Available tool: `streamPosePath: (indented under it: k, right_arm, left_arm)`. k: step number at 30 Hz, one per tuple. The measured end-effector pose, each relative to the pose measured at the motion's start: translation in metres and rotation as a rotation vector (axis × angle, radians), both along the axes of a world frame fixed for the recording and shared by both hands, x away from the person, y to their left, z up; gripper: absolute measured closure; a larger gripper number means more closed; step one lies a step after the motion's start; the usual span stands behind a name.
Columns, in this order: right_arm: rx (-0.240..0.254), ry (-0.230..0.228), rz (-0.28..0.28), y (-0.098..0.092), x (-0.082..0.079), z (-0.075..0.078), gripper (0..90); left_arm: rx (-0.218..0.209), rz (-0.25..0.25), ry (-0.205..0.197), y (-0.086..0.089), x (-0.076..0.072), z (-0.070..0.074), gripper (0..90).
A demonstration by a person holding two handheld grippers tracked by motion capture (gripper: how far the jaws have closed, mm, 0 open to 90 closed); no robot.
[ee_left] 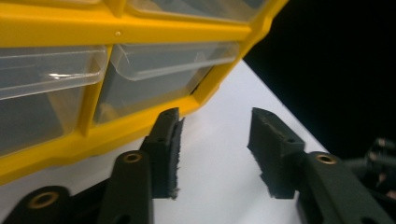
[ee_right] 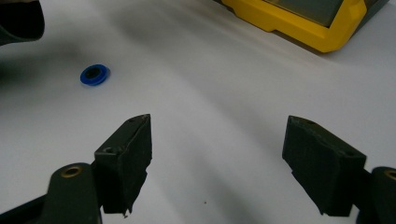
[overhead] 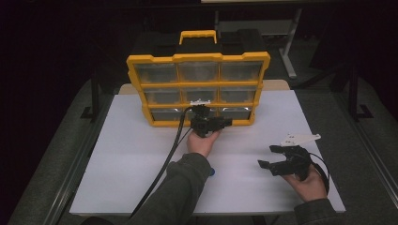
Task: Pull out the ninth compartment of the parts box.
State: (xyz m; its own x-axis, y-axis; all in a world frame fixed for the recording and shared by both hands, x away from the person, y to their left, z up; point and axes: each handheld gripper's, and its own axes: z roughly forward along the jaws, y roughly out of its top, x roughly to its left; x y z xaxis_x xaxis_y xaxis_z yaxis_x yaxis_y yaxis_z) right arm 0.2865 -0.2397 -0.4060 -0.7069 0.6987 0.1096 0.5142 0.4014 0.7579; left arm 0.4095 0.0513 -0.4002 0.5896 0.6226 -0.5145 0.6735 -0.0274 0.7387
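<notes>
Yellow drawer box (overhead: 198, 89) stands upright at far side of white table (overhead: 117, 159), clear drawers facing person. Left gripper (overhead: 212, 124) up against bottom row – jaws partly apart, nothing between them, lined up by bottom right drawer (ee_left: 159, 74), probably to catch its lip and pull. Right gripper (overhead: 272, 157) rests well apart near table's right edge – jaws wide, empty, likely waiting. Small blue ring (ee_right: 95, 74) lies loose on table by left sleeve.

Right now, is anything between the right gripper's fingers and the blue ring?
No. In the right gripper view, bare white table separates the right gripper from the blue ring.
</notes>
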Motion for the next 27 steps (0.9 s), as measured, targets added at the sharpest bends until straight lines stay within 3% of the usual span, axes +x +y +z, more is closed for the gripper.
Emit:
streamPosePath:
  k: [1,5,8,9,10,13,14,19,21,27]
  right_arm:
    - [-0.004,-0.002,0.004,0.001,-0.001,0.001,23.0]
    - [-0.002,-0.01,0.008,0.0,0.0,0.0,22.9]
    - [0.004,-0.001,0.005,0.001,0.001,0.0,22.9]
    - [0.004,-0.01,0.014,0.001,0.001,0.0,22.9]
    - [-0.001,-0.014,0.019,0.001,0.001,0.0,22.9]
    - [-0.006,-0.021,0.024,0.002,0.001,0.001,22.7]
    - [-0.007,-0.022,0.029,0.003,0.001,0.0,21.7]
    - [-0.004,-0.015,0.026,0.002,0.002,0.0,21.6]
    - [-0.003,-0.015,0.021,0.001,0.005,0.0,21.6]
    - [0.0,-0.006,0.017,0.0,0.007,-0.001,21.6]
  left_arm:
    - [-0.027,0.04,0.009,-0.002,0.001,-0.002,56.1]
    - [-0.037,0.09,0.004,-0.004,0.005,-0.002,57.3]
    - [-0.046,0.103,0.018,-0.005,0.008,-0.003,57.4]
    - [-0.089,0.111,0.045,-0.006,0.011,-0.008,58.7]
    - [-0.097,0.112,0.055,-0.008,0.012,-0.009,59.6]
    - [-0.083,0.109,0.055,-0.011,0.013,-0.012,59.9]
    - [-0.097,0.116,0.073,-0.013,0.015,-0.015,59.9]
    - [-0.115,0.135,0.08,-0.016,0.02,-0.017,58.1]
    - [-0.142,0.159,0.099,-0.018,0.021,-0.019,57.6]
    - [-0.162,0.181,0.09,-0.024,0.022,-0.023,62.4]
